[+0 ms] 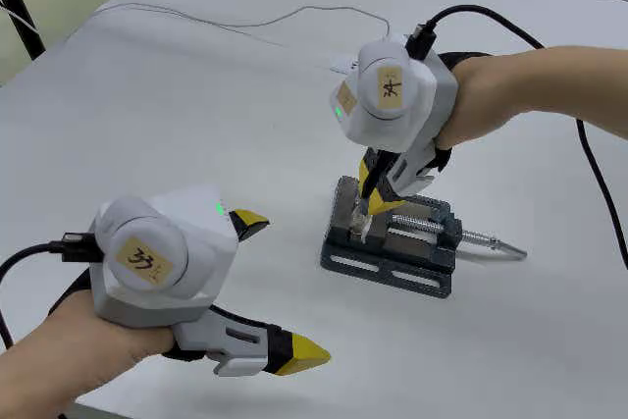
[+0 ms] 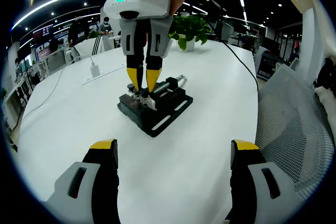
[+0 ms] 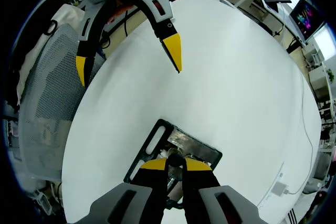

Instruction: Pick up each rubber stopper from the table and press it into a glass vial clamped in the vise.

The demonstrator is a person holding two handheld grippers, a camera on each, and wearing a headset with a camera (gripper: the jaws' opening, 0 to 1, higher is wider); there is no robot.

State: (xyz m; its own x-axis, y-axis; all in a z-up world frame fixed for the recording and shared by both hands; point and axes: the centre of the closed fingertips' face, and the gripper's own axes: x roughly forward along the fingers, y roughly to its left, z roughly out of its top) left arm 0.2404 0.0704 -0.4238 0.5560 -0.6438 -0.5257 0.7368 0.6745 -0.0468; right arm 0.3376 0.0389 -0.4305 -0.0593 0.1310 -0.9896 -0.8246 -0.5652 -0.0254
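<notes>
A small dark vise (image 1: 392,257) stands on the white table (image 1: 196,115), right of centre. Glass vials (image 3: 181,140) sit clamped between its jaws. My right gripper (image 1: 376,200) points down over the vise's left end, and its yellow tips are shut on a dark rubber stopper (image 3: 176,160) just above the vials. In the left gripper view the right gripper (image 2: 142,81) stands upright on the vise (image 2: 157,109). My left gripper (image 1: 280,287) hovers near the front left, open and holding nothing, jaws wide apart, aimed at the vise.
The vise's screw handle (image 1: 489,244) sticks out to the right. A white adapter (image 1: 343,64) with a thin cable (image 1: 245,22) lies behind the vise. A mesh chair (image 2: 294,114) stands beside the table, and a potted plant (image 2: 191,27) at its far end.
</notes>
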